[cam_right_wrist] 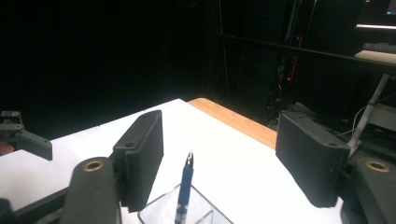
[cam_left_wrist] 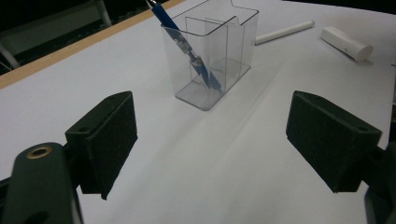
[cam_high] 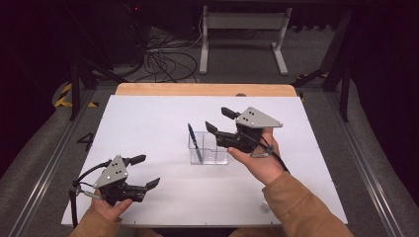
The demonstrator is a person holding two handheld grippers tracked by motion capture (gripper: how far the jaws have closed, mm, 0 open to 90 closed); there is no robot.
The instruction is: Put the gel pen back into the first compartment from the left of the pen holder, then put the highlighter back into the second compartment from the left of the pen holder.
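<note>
Nearest the camera, at the near left of the tabletop (cam_high: 148, 113), the left hand (cam_high: 109, 205) holds the left gripper (cam_high: 145, 171) low over the white surface, pointing right and a little away. Its jaws are spread wide, with nothing between them. Farther in and right of centre, the right hand (cam_high: 257, 160) holds the right gripper (cam_high: 218, 120) raised, pointing left over the top of a clear holder (cam_high: 208, 148). Those jaws also stand spread, empty.

The clear holder sits near the tabletop's middle, split into compartments. A blue pen (cam_high: 194, 142) stands in its left compartment, leaning, long axis nearly upright with the top end tilted toward the far left and rising above the rim. In the left gripper view, a white stick (cam_left_wrist: 284, 32) and a white cylinder (cam_left_wrist: 347, 43) lie on the tabletop beyond the holder.
</note>
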